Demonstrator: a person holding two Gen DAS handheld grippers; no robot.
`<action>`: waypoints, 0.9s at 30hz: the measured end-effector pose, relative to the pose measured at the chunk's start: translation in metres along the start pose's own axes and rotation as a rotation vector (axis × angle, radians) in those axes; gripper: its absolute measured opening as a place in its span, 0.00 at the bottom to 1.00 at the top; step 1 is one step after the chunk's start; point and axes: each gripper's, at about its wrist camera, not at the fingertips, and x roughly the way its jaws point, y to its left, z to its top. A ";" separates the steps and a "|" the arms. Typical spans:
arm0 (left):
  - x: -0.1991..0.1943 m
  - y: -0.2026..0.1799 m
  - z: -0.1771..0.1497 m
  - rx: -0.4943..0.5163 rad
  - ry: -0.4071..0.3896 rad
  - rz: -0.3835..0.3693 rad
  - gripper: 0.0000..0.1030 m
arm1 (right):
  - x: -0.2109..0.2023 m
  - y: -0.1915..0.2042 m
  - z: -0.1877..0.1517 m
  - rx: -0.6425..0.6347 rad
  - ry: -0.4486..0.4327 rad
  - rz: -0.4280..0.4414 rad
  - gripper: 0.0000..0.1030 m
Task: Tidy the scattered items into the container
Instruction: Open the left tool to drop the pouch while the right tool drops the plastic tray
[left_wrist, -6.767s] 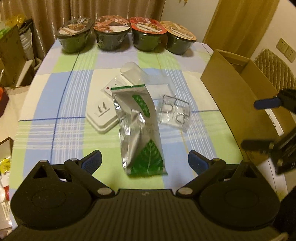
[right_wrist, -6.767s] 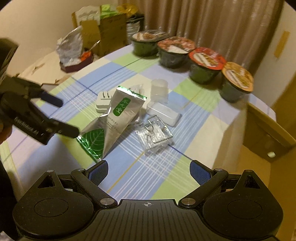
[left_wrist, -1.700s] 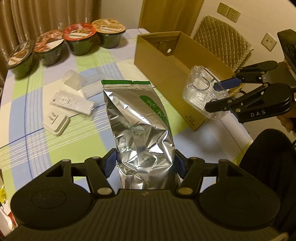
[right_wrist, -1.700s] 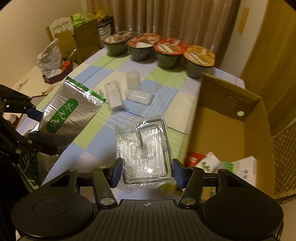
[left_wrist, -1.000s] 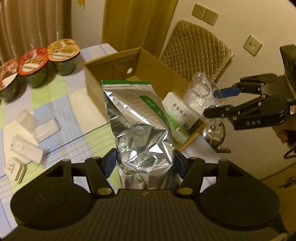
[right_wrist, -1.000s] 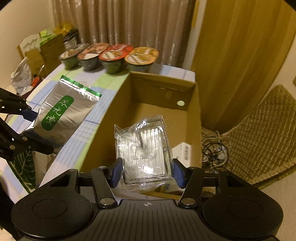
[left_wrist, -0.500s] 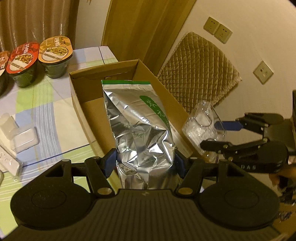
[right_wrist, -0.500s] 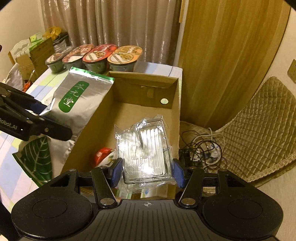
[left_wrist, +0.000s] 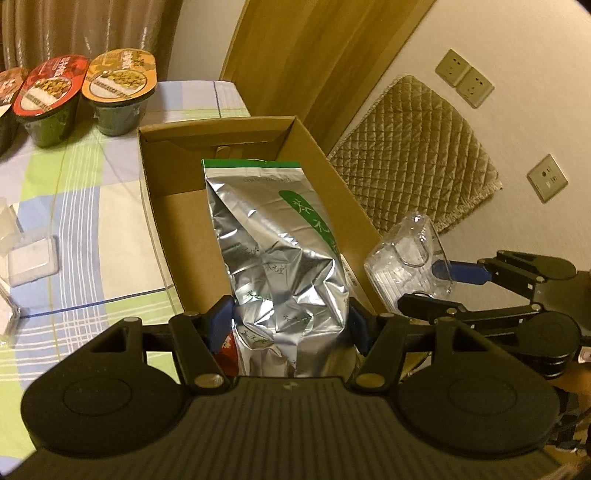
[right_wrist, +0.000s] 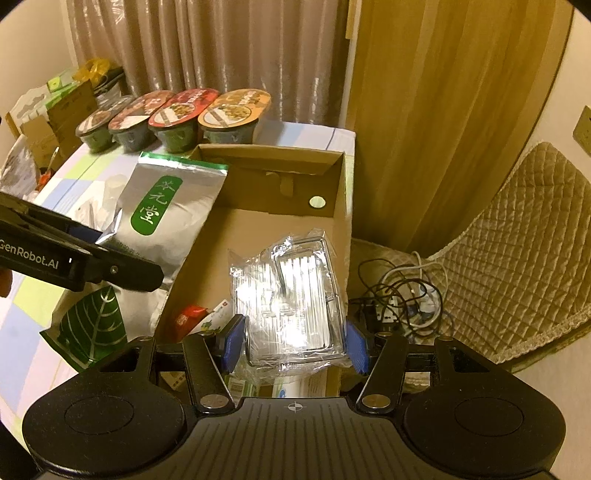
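Both loads have swung from the counter to over the cardboard box, so release looks imminent. The left tool clamps the silver tea pouch above its open mouth; the right tool grips the clear plastic pack. Small packets lie inside, below.

Beige curtains, quilted chair, wall sockets, cream wall; probably wooden door.
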 end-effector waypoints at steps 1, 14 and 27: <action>0.001 0.001 0.001 -0.008 -0.002 0.002 0.57 | 0.001 -0.001 0.000 0.004 0.000 0.001 0.57; 0.006 0.003 0.012 -0.040 -0.043 0.019 0.47 | 0.008 -0.003 0.001 0.014 0.002 0.000 0.57; 0.002 0.010 0.009 -0.036 -0.044 0.043 0.47 | 0.010 -0.001 0.000 0.014 0.005 -0.002 0.57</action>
